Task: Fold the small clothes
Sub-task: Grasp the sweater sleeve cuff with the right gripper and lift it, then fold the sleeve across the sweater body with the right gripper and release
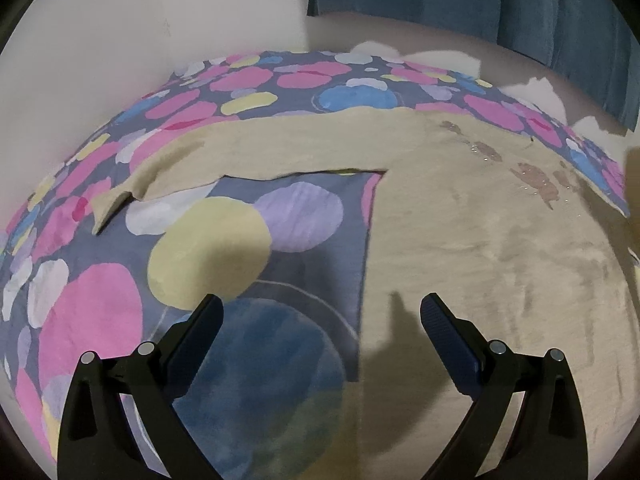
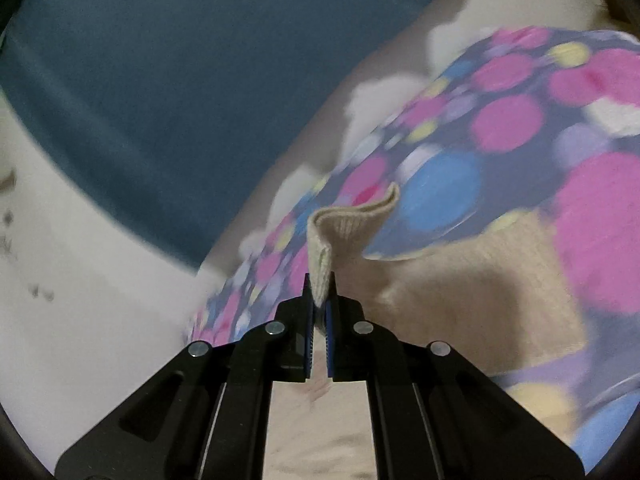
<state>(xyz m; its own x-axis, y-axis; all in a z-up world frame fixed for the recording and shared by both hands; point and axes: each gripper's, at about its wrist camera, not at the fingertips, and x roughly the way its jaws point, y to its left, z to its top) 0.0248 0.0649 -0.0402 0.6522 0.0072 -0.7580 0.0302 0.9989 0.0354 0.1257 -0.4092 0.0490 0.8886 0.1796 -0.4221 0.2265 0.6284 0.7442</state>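
Note:
A beige knit garment (image 1: 480, 240) lies spread on a dotted bedsheet (image 1: 100, 300), one sleeve (image 1: 168, 176) stretched to the left along the far side. My left gripper (image 1: 320, 308) is open and empty, hovering over the garment's left edge and the sheet. In the right wrist view my right gripper (image 2: 320, 284) is shut on the ribbed cuff of the beige sleeve (image 2: 352, 220) and holds it lifted above the sheet (image 2: 520, 120). The rest of the sleeve (image 2: 460, 280) trails to the right. This view is blurred.
A white wall (image 1: 100, 40) stands at the far left of the bed. A dark blue curtain (image 1: 520, 0) hangs behind the bed; it also shows in the right wrist view (image 2: 180, 80). White bedding (image 1: 440, 60) edges the sheet's far side.

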